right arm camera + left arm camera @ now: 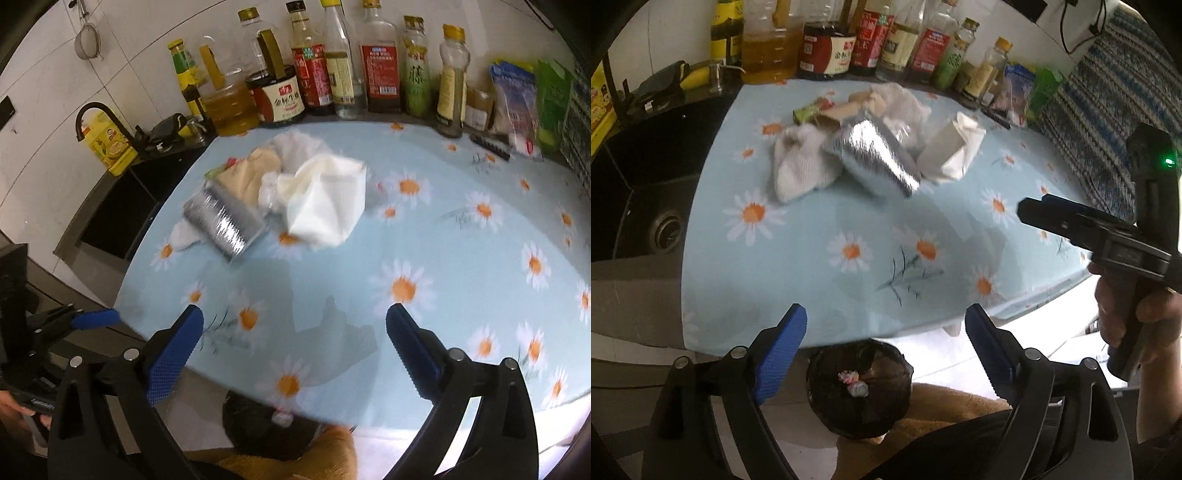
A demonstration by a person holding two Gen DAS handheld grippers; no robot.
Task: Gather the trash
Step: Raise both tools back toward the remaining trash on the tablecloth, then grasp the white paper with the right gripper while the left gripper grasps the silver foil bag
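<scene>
Both jaws empty and spread wide, the left gripper [886,343] hangs over the black-lined bin [858,387] that sits on the floor just off the table's near edge, at 6 o'clock in its view. A few small scraps [854,384] already lie in the liner, which suggests the bin is parked there so rubbish can be dropped straight off the edge. The right gripper [295,339], also agape with nothing between its blue pads [175,354], points down across the daisy-print tablecloth [424,258], a person's hand [1137,314] wrapped round its handle at 3 o'clock in the left view. The remaining trash lies heaped toward 12 o'clock: a crumpled foil tray [875,158], a white carton [951,147], wadded tissue [801,162] and a clear plastic bag [905,107], all touching or overlapping. Bottles of oil and sauce [332,66] line the wall behind, well clear of the pile. Collection appears partly done; the heap looks like the next target.
</scene>
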